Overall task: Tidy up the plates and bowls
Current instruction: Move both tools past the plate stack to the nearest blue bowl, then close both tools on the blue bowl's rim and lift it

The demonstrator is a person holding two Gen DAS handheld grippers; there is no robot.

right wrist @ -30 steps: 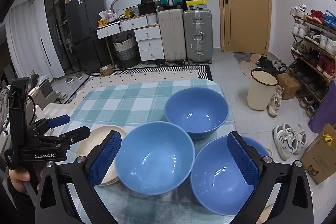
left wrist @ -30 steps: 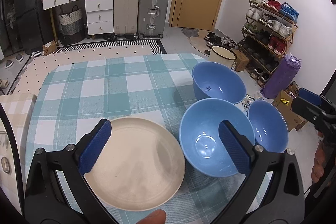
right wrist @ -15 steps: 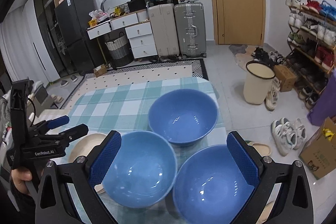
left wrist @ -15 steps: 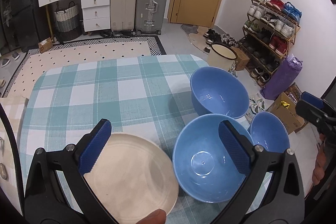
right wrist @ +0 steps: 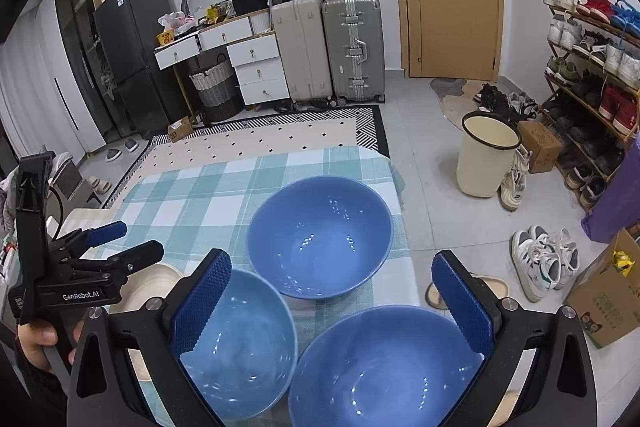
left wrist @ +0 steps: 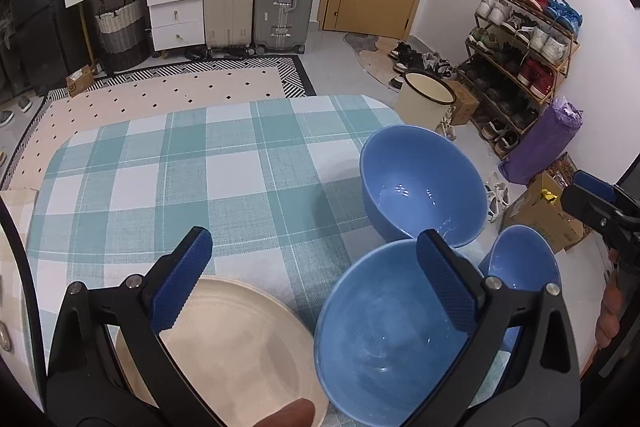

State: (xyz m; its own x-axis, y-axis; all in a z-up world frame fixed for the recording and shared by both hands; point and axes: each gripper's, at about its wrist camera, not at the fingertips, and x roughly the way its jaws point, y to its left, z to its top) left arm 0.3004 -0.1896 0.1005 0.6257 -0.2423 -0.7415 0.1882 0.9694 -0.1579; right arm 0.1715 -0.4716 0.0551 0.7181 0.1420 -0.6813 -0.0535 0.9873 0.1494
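Three blue bowls stand on the checked tablecloth (left wrist: 200, 179): a far one (left wrist: 422, 187) (right wrist: 320, 235), a near middle one (left wrist: 384, 343) (right wrist: 236, 343) and a near right one (left wrist: 520, 263) (right wrist: 380, 363). A cream plate (left wrist: 236, 347) (right wrist: 154, 283) lies at the near left. My left gripper (left wrist: 316, 283) is open and empty, above the plate and the middle bowl; it also shows in the right wrist view (right wrist: 120, 241). My right gripper (right wrist: 332, 303) is open and empty, above the two near bowls; its tip shows in the left wrist view (left wrist: 592, 195).
The right table edge runs just past the bowls. On the floor to the right are a cream bin (right wrist: 490, 159), a shoe rack (right wrist: 592, 67), loose shoes and a cardboard box (right wrist: 604, 299). Suitcases (right wrist: 352, 47) and drawers stand at the back wall.
Both grippers have drawn back and risen, so the bowls and plate sit lower in both views. Bowls and plate have not moved. Both grippers stay open.
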